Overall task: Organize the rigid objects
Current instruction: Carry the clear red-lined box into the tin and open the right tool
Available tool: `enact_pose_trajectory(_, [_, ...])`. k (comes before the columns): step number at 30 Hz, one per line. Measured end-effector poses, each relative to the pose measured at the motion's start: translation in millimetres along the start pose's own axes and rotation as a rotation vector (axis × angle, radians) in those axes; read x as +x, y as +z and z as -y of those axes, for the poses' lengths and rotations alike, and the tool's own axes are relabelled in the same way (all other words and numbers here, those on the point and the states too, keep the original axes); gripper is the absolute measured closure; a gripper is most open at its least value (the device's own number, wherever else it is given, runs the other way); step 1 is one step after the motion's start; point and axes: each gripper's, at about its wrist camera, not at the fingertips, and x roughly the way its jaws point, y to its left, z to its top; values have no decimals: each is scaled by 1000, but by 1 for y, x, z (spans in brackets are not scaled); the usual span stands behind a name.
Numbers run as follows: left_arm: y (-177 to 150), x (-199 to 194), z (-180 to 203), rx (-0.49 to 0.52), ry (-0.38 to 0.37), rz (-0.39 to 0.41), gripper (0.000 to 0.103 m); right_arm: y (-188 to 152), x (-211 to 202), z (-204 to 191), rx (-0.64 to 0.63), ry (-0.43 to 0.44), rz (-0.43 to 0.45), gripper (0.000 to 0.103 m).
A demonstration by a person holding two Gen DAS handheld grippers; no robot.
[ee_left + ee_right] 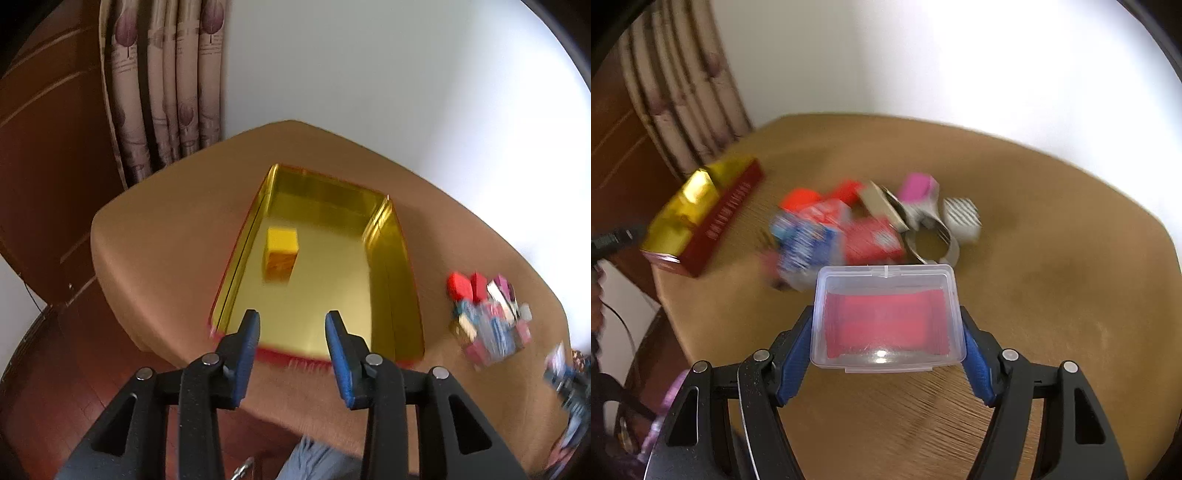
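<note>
A gold tray with red outer walls (402,280) lies on the tan table, and a yellow block (281,253) stands inside it at the left. My left gripper (292,325) is open and empty above the tray's near edge. My right gripper (886,332) is shut on a clear plastic box (886,317) with red content, held above the table. Beyond it lies a blurred pile of small boxes (849,229), red, blue, pink and striped. The tray also shows in the right wrist view (713,221) at the left.
The pile also shows in the left wrist view (487,317) at the right of the tray. A metal ring (934,243) lies in the pile. Curtains (166,92) and a brown wooden panel (44,147) stand behind the table's left edge. A white wall is behind.
</note>
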Motion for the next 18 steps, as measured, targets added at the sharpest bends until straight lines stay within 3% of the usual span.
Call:
enact_pose_trajectory(4, [-20, -2, -7, 23, 17, -32, 66, 41, -10, -52, -85, 66, 41, 35])
enact_pose_trajectory(8, [-28, -1, -14, 13, 20, -29, 66, 84, 7, -110, -148, 151, 51, 35])
enact_pose_trajectory(13, [-28, -6, -17, 24, 64, 23, 66, 139, 75, -185, -189, 250, 9, 35])
enact_pose_trajectory(18, [-25, 6, -24, 36, 87, -12, 66, 176, 156, -253, -232, 285, -73, 35])
